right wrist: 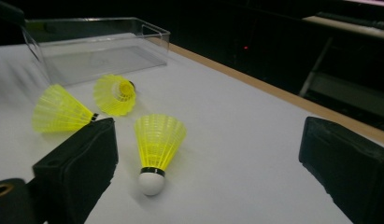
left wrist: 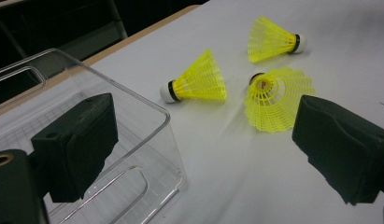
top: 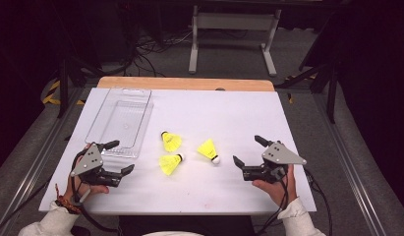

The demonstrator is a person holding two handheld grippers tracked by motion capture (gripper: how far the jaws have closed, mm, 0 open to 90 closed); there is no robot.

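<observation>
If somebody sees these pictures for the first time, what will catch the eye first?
Three bright yellow shuttlecocks lie close together in the middle of the white table. A clear plastic bin stands to their left, with nothing in it. The left gripper and right gripper flank them, both open and holding nothing.

A white bench [top: 229, 113] has a wooden far edge. Beyond the bench stand a grey metal frame [top: 234, 22] and tangled floor cables [top: 155, 46].

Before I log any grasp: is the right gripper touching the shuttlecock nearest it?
Apart. In the right gripper view the shuttlecock lies on the table between the right gripper's open fingers, with bare white table on both sides.
</observation>
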